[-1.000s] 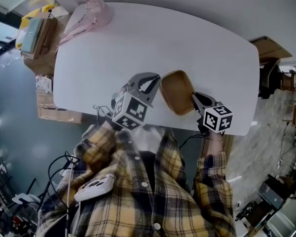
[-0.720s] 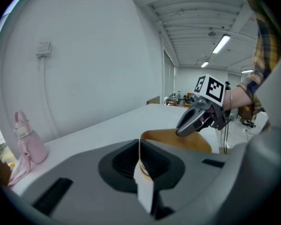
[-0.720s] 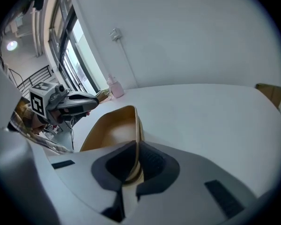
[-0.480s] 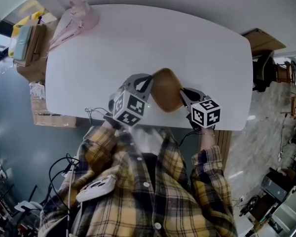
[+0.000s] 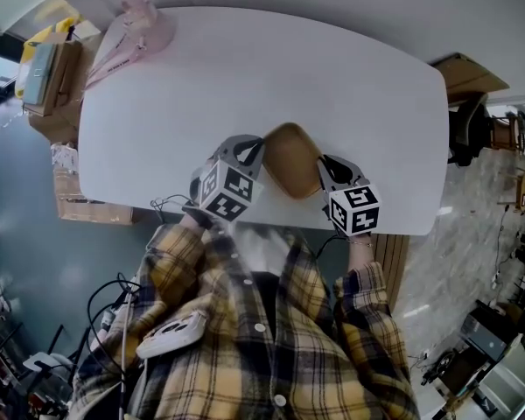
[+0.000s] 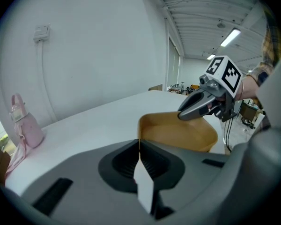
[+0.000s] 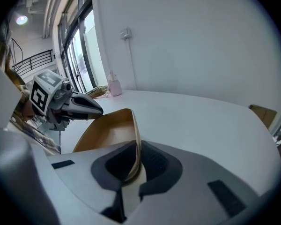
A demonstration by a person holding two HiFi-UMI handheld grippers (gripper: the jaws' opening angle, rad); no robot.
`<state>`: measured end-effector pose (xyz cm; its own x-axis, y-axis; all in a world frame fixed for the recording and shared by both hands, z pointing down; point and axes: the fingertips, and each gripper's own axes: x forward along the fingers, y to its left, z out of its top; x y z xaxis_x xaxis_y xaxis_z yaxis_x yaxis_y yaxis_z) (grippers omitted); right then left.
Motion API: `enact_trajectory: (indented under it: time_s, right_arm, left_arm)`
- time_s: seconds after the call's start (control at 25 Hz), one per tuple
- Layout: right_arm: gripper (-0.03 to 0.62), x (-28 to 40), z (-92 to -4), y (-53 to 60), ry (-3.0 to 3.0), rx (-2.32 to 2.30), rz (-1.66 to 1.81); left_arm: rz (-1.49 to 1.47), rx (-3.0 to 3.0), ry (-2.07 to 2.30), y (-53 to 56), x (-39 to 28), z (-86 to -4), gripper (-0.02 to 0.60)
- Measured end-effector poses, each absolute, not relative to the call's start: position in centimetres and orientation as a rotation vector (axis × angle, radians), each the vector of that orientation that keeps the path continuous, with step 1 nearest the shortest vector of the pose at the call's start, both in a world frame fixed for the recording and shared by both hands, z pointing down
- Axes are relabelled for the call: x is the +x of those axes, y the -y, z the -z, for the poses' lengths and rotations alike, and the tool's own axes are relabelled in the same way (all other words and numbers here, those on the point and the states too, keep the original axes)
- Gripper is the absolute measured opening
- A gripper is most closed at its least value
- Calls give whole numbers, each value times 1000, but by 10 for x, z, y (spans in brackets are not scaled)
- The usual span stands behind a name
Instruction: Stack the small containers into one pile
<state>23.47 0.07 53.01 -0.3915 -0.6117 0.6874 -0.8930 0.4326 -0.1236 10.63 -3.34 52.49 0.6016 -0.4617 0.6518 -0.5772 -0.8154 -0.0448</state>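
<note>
A tan shallow container [image 5: 293, 160] is held between both grippers over the near edge of the white table [image 5: 245, 68]. My left gripper [image 5: 254, 152] is shut on its left rim, and the thin wall [image 6: 178, 132] runs into the jaws of my left gripper [image 6: 139, 146]. My right gripper [image 5: 326, 171] is shut on the opposite rim; in its own view the curved wall [image 7: 110, 132] sits pinched between the jaws of my right gripper [image 7: 136, 161]. Each gripper view shows the other gripper, the right one [image 6: 196, 108] and the left one [image 7: 84, 108], at the far rim. No other container shows.
A pink handbag [image 5: 131, 29] lies at the table's far left corner. Cardboard boxes [image 5: 44, 73] stand on the floor to the left, and a brown box [image 5: 459, 68] stands off the right end. The person's plaid sleeves [image 5: 245, 322] fill the foreground.
Both grippers and the container have shifted a little left and lower toward the table. The left gripper has come down most, and both grips have held.
</note>
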Motion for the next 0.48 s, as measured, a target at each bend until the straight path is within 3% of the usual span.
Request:
enact_trajectory:
  time_s: [0.12, 0.48]
  right_arm:
    - [68, 239, -537, 1, 2081, 1286, -637]
    - [80, 240, -555, 0, 2042, 1284, -690]
  left_arm:
    - [-1007, 2644, 868, 34, 105, -528, 20]
    - [-979, 2633, 858, 34, 106, -531, 20]
